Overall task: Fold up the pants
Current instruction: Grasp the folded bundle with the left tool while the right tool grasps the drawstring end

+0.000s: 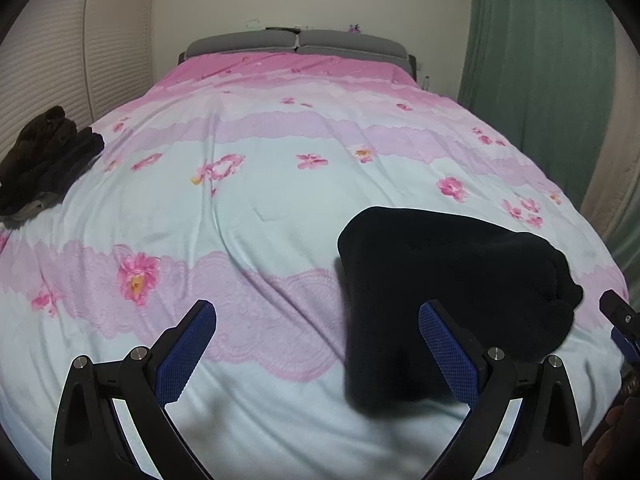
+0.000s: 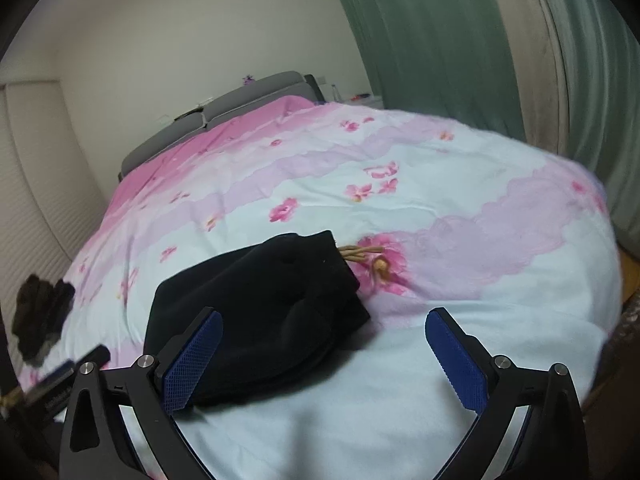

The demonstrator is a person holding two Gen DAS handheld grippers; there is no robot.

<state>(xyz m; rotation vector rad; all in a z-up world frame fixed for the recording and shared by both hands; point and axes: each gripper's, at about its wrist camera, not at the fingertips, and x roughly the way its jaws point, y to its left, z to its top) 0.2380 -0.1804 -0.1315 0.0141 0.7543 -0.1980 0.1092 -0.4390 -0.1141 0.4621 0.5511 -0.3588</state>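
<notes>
The pants (image 1: 448, 300) are found folded into a compact, thick, roughly rectangular bundle of dark navy, soft matte fabric, lying on the near right part of the bed (image 1: 248, 216). In the right wrist view the same bundle (image 2: 260, 312) is seen with rounded, stacked fold edges on its near side, and a tan drawstring (image 2: 362, 254) with a knotted end is laid out from its far right corner onto the cover.

The bed is covered by a smooth, lightly creased quilt, pale blue with pink and lilac lace-patterned bands and pink flower prints. A grey padded headboard (image 1: 296, 42) is noted at the far end. A second heap of dark brown and black garments (image 1: 44, 160) is piled, crumpled, at the far left edge of the bed, well apart from the pants.

The left gripper (image 1: 318, 350) is held over the near edge of the bed with its jaws spread wide; nothing is gripped, though its right finger overlaps the near side of the bundle in view. The right gripper (image 2: 324, 356) is likewise held with jaws wide apart and empty, the blue textured pad of its left finger appearing against the bundle's near left edge; contact cannot be told.

Open quilt is available left of and beyond the pants. A green curtain (image 1: 540, 80) is hung along the right side, a slatted white surface (image 1: 48, 60) along the left.
</notes>
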